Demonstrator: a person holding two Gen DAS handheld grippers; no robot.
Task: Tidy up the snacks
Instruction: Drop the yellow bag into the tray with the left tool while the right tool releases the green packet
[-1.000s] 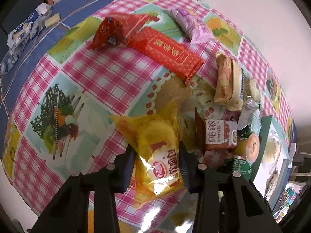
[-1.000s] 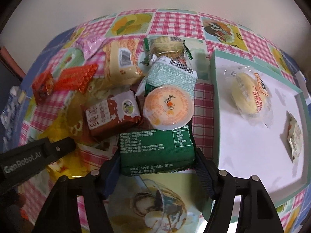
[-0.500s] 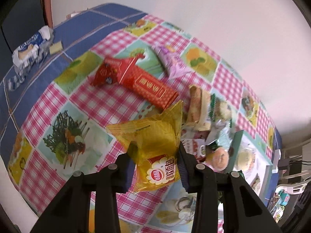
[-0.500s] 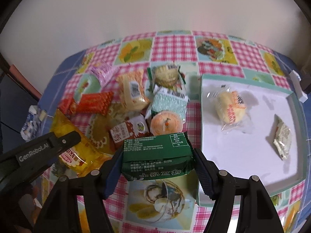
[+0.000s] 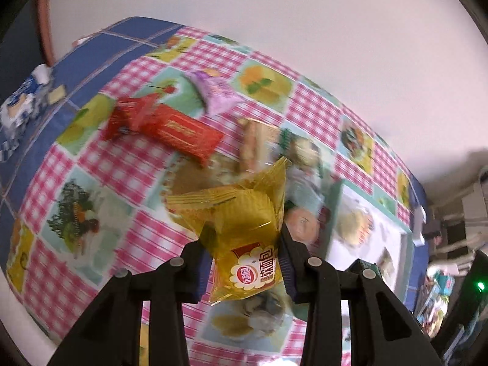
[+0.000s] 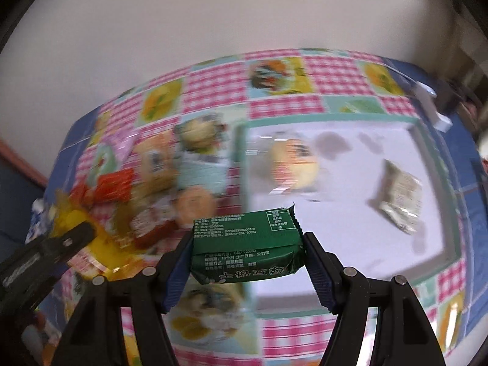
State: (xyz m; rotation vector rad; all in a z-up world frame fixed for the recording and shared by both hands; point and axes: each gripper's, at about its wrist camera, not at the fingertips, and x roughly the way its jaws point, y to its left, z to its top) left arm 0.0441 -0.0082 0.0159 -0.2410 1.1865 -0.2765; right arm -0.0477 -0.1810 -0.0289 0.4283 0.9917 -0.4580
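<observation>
My left gripper (image 5: 244, 259) is shut on a yellow bread packet (image 5: 241, 238) and holds it above the checked tablecloth. My right gripper (image 6: 247, 253) is shut on a green snack packet (image 6: 247, 247), held in the air by the left edge of the white tray (image 6: 427, 128). The tray also shows in the left wrist view (image 5: 332, 213). It holds a wrapped bun (image 6: 292, 164) and a small pale packet (image 6: 399, 195). The left gripper with the yellow packet (image 6: 70, 228) shows at the left of the right wrist view.
A pile of snacks lies left of the tray: a red packet (image 5: 180, 131), a purple packet (image 5: 216, 94), a tan bar (image 5: 253, 143), an orange jelly cup (image 6: 195, 207), a brown carton (image 6: 149, 225). A blue-white wrapper (image 5: 18, 106) lies far left. A wall is behind.
Both grippers have risen from the table with their packets. The right one has moved right, toward the tray. The left one has swung right too.
</observation>
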